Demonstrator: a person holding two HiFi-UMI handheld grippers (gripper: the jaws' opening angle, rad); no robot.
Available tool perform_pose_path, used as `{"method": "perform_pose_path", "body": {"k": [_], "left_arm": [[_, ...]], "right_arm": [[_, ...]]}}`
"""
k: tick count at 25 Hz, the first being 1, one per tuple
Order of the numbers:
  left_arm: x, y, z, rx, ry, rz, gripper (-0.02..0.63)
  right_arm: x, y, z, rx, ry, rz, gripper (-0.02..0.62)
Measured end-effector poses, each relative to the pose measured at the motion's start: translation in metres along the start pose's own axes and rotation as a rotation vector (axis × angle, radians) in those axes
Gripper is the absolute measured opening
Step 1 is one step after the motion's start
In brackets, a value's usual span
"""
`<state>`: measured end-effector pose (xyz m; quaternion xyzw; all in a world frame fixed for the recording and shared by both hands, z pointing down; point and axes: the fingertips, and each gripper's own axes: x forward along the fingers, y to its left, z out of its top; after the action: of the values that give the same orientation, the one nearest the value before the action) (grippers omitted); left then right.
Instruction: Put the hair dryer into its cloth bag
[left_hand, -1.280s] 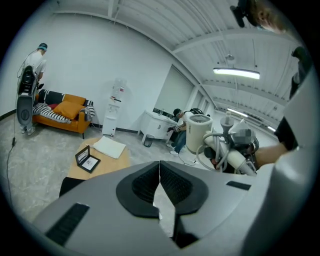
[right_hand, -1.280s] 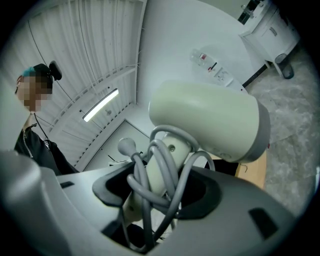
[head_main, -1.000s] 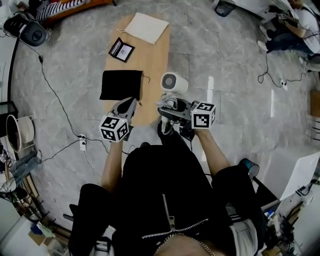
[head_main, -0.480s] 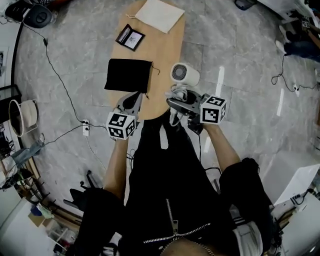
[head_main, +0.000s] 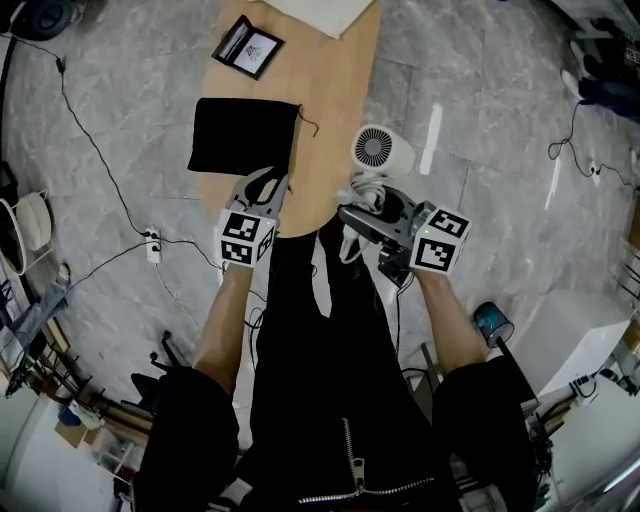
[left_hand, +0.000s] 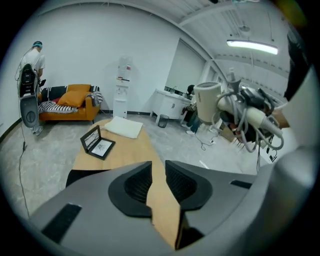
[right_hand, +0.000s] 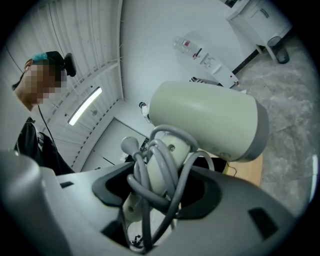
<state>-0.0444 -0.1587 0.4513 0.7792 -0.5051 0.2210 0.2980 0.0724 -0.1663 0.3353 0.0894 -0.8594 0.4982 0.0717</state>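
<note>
L gripper (head_main: 262, 193): jaws have just been opening and stand a narrow gap apart. Nothing sits between them; only the wooden table (head_main: 335, 90) shows through the gap in the left gripper view. Its tips are at centre of the head view, just below the lower-right corner of the black cloth bag (head_main: 240, 135).

R gripper (head_main: 366, 206): clamped on the handle of the white hair dryer (head_main: 383, 152), with the grey cord (right_hand: 150, 172) looped round the handle. The dryer is right of centre at the table's right edge, apart from the bag.

The bag lies flat on the table, upper left. A framed picture (head_main: 248, 47) lies above it.
</note>
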Motion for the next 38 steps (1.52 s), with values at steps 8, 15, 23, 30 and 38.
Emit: {"method": "perform_pose_path", "body": {"k": [8,15,23,30,38], "left_arm": [[0.087,0.056,-0.080,0.006,0.123,0.105,0.163],[0.145,0.081,-0.154,0.092,0.292,0.185,0.243],[0.168,0.100,-0.191,0.271,0.358,0.249,0.214],[0.146,0.115,-0.167,0.173,0.232,0.233,0.046],[0.138,0.103,-0.185,0.129,0.328,0.087,0.132]], "right_arm": [[0.030,-0.077,-0.040,0.044,0.003,-0.064,0.250],[0.047,-0.130,-0.086,0.083,-0.006,-0.112,0.253],[0.058,-0.158,-0.130,0.100,0.038,-0.133,0.253],[0.073,-0.175,-0.146,0.098,0.093,-0.135,0.253],[0.090,-0.178,-0.158,0.059,0.188,-0.112,0.253]]}}
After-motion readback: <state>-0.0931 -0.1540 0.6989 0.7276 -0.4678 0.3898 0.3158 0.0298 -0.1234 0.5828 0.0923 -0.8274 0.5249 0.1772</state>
